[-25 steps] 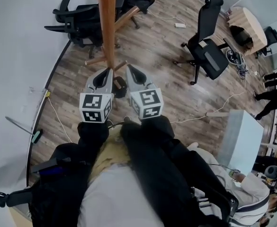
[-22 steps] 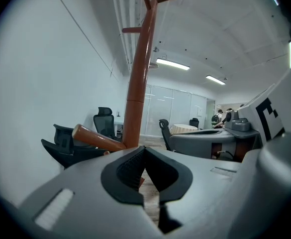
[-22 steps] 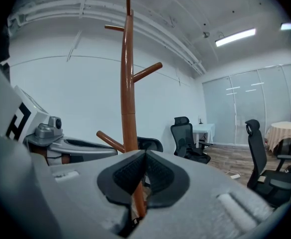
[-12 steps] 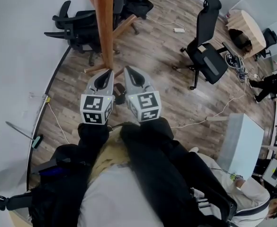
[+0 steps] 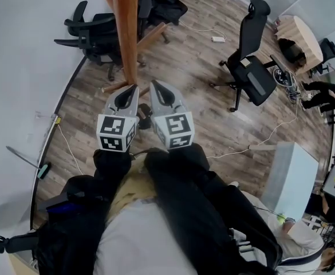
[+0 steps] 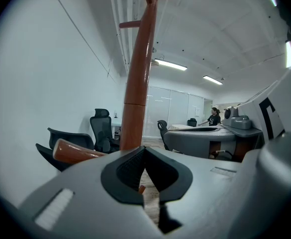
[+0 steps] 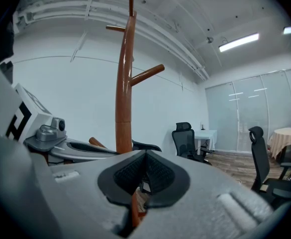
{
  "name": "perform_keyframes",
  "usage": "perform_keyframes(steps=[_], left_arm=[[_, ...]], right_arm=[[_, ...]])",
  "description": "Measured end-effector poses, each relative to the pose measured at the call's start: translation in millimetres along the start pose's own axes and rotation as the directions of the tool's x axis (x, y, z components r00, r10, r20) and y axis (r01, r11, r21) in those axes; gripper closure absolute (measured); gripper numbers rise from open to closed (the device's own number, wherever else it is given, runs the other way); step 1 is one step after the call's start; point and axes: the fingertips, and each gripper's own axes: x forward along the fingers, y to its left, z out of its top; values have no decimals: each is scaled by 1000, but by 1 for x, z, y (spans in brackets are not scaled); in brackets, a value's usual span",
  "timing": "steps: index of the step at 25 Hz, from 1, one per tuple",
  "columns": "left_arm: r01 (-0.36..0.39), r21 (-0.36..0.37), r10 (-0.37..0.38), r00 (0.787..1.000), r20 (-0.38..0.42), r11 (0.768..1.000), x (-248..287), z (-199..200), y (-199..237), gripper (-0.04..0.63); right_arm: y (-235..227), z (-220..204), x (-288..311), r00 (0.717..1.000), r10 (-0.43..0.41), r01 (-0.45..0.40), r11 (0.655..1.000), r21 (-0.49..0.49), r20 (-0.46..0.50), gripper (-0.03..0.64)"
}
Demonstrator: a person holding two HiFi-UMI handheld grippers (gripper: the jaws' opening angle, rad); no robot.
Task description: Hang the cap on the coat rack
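The wooden coat rack (image 5: 127,33) stands just ahead of me, its pole rising past the camera and its feet spread on the wood floor. My left gripper (image 5: 134,87) and right gripper (image 5: 152,83) are held side by side, tips pointing at the rack's base. In the left gripper view the pole (image 6: 138,88) is close, and the left gripper (image 6: 144,151) is shut and empty. In the right gripper view the pole (image 7: 123,93) with its pegs stands ahead; the right gripper (image 7: 145,156) is closing its last bit, its jaws meeting on nothing. No cap shows clearly. A small dark thing (image 5: 145,112) lies below the grippers; what it is I cannot tell.
Black office chairs (image 5: 95,30) crowd behind the rack by the curved white wall, and another chair (image 5: 250,56) stands to the right. A white cabinet (image 5: 290,168) is at the near right, with a cable (image 5: 259,136) trailing on the floor. A round table (image 5: 302,33) sits far right.
Both grippers have stayed almost where they were, edging a little up in the view. The rack has shifted slightly left in the picture. A person at the right edge has moved.
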Motion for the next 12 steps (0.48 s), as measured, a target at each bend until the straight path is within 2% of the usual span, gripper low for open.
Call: perform_keyframes(steps=[12], left_arm=[[17, -5, -17, 1000, -22, 1000, 3, -5, 1, 597]], right_arm=[[0, -5, 9, 1000, 13, -13, 1000, 14, -22, 623]])
